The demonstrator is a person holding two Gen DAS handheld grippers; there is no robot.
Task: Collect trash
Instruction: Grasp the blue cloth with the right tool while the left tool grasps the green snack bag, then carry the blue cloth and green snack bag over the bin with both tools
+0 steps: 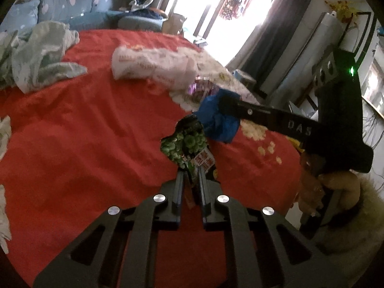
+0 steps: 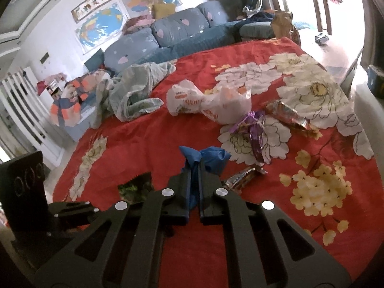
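Observation:
On the red flowered bedspread [image 1: 84,132] my left gripper [image 1: 192,171] is shut on a green snack wrapper [image 1: 184,144] with a red label. My right gripper [image 2: 194,166] is shut on a crumpled blue bag [image 2: 211,158]; in the left wrist view that right gripper [image 1: 223,100] reaches in from the right with the blue bag [image 1: 218,122] just beyond the green wrapper. The green wrapper [image 2: 136,187] shows at lower left in the right wrist view. A white printed plastic bag [image 2: 208,103], a purple foil wrapper [image 2: 254,132], an orange wrapper [image 2: 288,115] and a brown bar wrapper [image 2: 242,178] lie farther out.
A pale green cloth [image 2: 134,91] is bunched at the bed's far left. A blue sofa with cushions [image 2: 168,33] stands behind the bed. A brown paper bag [image 2: 282,22] stands at the far corner. A person's hand and furry cuff [image 1: 336,187] hold the right gripper.

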